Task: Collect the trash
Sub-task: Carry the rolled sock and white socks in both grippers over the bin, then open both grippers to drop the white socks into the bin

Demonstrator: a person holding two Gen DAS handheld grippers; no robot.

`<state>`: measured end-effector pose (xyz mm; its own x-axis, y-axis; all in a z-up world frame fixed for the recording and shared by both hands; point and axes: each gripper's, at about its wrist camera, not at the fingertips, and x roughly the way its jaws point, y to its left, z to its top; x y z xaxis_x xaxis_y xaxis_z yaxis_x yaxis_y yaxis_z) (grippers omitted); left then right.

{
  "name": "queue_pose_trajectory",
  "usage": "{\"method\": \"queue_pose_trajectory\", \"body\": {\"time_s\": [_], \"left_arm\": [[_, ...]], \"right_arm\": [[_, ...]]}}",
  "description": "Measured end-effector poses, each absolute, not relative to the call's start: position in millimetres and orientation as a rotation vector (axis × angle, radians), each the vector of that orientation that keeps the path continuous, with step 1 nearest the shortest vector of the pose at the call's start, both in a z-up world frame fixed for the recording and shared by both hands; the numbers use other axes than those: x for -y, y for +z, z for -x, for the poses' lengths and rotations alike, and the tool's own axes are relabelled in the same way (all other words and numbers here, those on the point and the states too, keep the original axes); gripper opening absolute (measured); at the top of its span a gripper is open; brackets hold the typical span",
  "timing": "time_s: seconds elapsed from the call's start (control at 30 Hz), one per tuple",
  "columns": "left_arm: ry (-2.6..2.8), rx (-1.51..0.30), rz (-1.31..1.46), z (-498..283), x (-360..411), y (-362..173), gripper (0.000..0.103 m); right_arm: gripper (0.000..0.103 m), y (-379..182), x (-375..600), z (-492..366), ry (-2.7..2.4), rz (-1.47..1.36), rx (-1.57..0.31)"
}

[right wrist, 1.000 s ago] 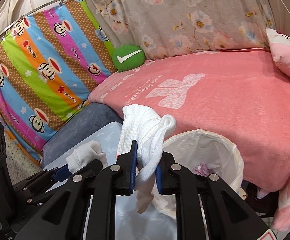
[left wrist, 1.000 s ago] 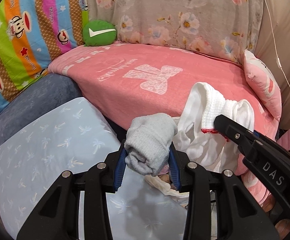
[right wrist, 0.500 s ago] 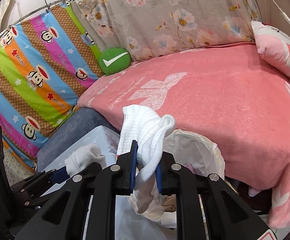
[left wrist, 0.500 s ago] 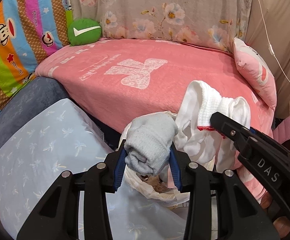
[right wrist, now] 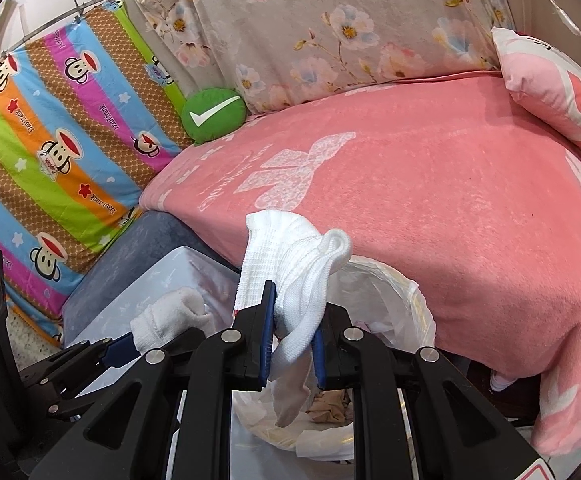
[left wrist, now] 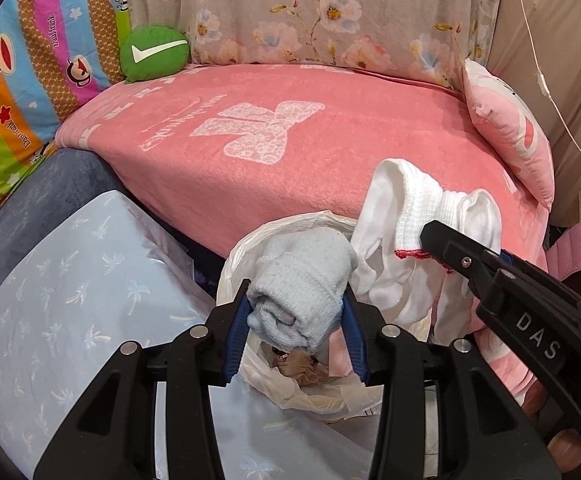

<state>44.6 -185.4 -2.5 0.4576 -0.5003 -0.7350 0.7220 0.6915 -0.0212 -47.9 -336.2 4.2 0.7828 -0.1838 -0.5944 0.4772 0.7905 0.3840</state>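
Both grippers are loaded right now: the left gripper has its fingers pinching a rolled grey sock, and the right gripper is clamped on a white sock that dangles below its fingers. Both hang over the lined trash bin at lower center of each frame, which already has some crumpled stuff inside.

My worry: the bag's rim looks floppy, so a sock could catch on the edge and slide outside. The two grippers are also close together and might bump.

Setting is a bedroom, with a pink blanket on the bed behind the bin, a green cushion at upper left, and a light blue patterned surface at lower left.
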Motion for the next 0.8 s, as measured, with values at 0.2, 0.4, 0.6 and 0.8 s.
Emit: {"method": "queue_pose_trajectory", "body": {"time_s": [0.2,0.4,0.6,0.8], "left_arm": [[-0.775,-0.795,-0.307,-50,190,-7,0.051],[-0.765,-0.772,-0.304,-57,191,-8,0.072],[-0.739,-0.778,-0.290,-66,183,-12,0.073],[-0.710,-0.775,-0.270,-70,170,-11,0.073]], "right_arm": [[0.017,-4,343,41,-0.387,-0.554,-0.581],[0.022,-10,350,33,-0.399,-0.555,-0.589],[0.022,-14,352,26,-0.402,-0.549,-0.596],[0.033,-14,348,20,-0.390,-0.532,-0.598]]}}
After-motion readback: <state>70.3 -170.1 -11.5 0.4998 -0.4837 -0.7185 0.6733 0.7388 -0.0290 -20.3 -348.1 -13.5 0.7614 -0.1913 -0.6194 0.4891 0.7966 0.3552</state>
